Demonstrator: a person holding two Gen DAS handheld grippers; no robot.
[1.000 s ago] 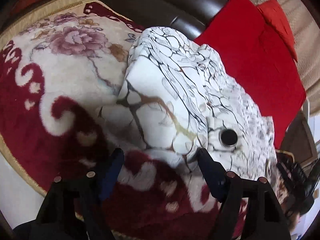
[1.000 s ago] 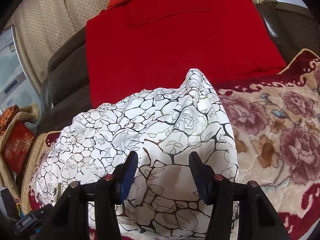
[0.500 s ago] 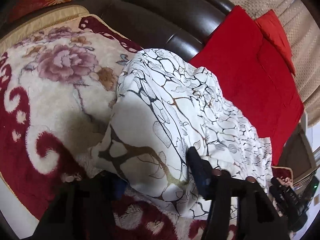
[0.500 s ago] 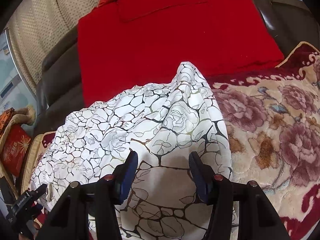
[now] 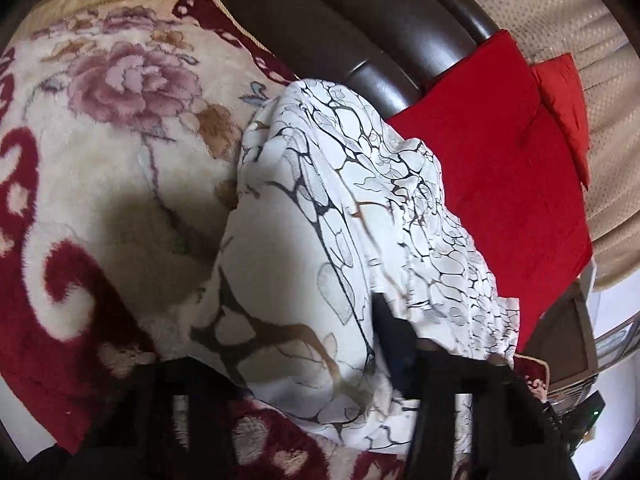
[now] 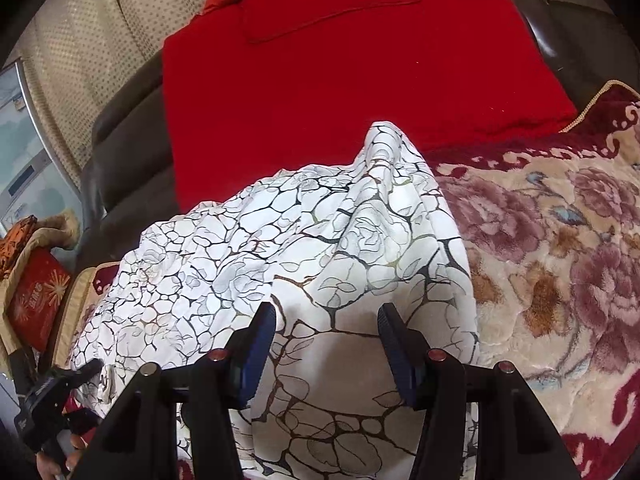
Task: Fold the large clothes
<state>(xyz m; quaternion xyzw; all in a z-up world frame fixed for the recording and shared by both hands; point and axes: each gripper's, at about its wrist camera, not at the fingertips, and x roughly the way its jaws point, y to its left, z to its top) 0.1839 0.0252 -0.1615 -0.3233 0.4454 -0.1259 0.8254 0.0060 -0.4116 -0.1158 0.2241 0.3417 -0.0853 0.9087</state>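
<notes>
A white garment (image 5: 360, 208) with a black crackle and rose print lies bunched on a plush floral blanket (image 5: 100, 152). My left gripper (image 5: 304, 340) is pushed into its near edge and its jaws are closing. A thick fold sits between them and drapes over the left finger, hiding it. The right finger (image 5: 394, 340) shows, dark, against the cloth. In the right wrist view the same garment (image 6: 280, 240) spreads leftward, and my right gripper (image 6: 328, 340) stands open just over its near end with flat cloth between the blue pads (image 6: 262, 340). The left gripper's black body (image 6: 52, 396) shows at the lower left.
Red cushions (image 6: 340, 72) lean on the dark sofa back (image 5: 360, 28) behind the garment. The floral blanket (image 6: 560, 240) stretches to the right of the cloth. A red box (image 6: 36, 300) sits at the far left edge, and a dotted beige curtain (image 6: 100, 40) hangs behind.
My left gripper has pushed forward into the garment's edge and its jaws have narrowed. The cloth now covers its left finger. The right gripper has hardly moved.
</notes>
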